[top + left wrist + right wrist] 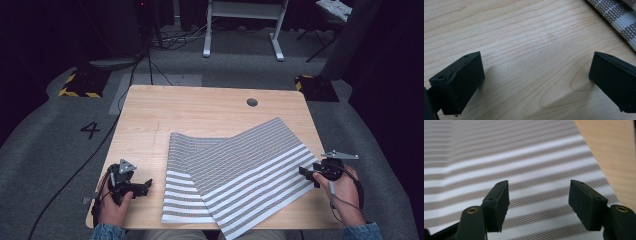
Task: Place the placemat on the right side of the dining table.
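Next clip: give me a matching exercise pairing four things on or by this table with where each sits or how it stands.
Things:
1. grey-and-white striped woven placemat
2. left gripper
3. right gripper
4. small round hole in the light wooden table

States:
A. open, over bare wood left of the mat
B. near the table's far edge
C. folded over itself, on the table's near half
D. open, at the mat's right edge

Pairs: 1-C, 2-A, 3-D, 4-B
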A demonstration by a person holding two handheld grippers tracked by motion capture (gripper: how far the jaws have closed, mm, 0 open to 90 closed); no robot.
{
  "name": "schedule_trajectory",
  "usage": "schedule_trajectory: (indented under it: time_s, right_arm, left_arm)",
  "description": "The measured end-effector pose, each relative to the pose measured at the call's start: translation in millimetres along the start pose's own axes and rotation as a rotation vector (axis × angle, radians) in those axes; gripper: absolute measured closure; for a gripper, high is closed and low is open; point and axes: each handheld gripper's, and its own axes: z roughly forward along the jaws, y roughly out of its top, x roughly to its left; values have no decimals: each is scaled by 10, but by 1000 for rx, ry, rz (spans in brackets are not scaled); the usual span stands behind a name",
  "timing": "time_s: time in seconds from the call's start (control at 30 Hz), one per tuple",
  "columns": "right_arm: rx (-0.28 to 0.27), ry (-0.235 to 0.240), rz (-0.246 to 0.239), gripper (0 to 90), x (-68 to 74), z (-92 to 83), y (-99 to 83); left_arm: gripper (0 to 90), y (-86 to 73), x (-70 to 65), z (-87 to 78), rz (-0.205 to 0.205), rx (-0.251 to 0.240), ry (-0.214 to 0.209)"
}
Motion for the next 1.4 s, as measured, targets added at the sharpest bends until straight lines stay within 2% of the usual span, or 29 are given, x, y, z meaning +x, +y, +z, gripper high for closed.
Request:
schedule_trajectory:
  time_s: [0.23, 0.27, 0.3, 0.6, 0.7, 0.8, 0.83, 0.93, 1.0, 1.13, 1.2, 1.3, 1.4]
  right_arm:
    - [61, -134, 30, 239, -228, 102, -126]
    - [80, -138, 27, 212, -244, 115, -140]
    - [72, -137, 38, 190, -257, 129, -151]
    - [52, -133, 44, 214, -250, 127, -181]
    - [65, -115, 23, 327, -218, 110, -158]
    - [77, -91, -7, 493, -172, 98, -130]
    - [84, -76, -25, 603, -147, 93, -117]
    - [97, -15, -47, 825, -104, 88, -86]
    - [100, -9, -72, 861, -75, 73, -68]
    - [8, -2, -99, 877, -43, -37, 43]
    - [-39, -19, -117, 879, -58, -114, 136]
    - [-108, -76, -169, 879, -109, -249, 388]
    - [-168, -156, -248, 877, -156, -320, 760]
  left_arm:
    - [2, 0, 0, 0, 0, 0, -1]
    - [2, 0, 1, 0, 0, 0, -1]
    - [2, 0, 0, 1, -1, -1, -2]
    - [1, -1, 0, 1, -1, -1, -1]
    - [2, -1, 1, 1, 0, -1, -2]
    - [2, -1, 1, 1, 0, -1, -1]
    - [1, -1, 1, 1, 0, -1, -1]
    - [2, 0, -1, 0, 0, 0, 2]
    - [2, 0, 0, 1, 0, 0, 1]
    - [2, 0, -1, 0, 0, 1, 2]
    - [2, 0, 0, 1, 0, -1, -1]
    - [2, -1, 1, 1, 0, -1, -2]
    - [2, -1, 0, 1, 0, -1, -1]
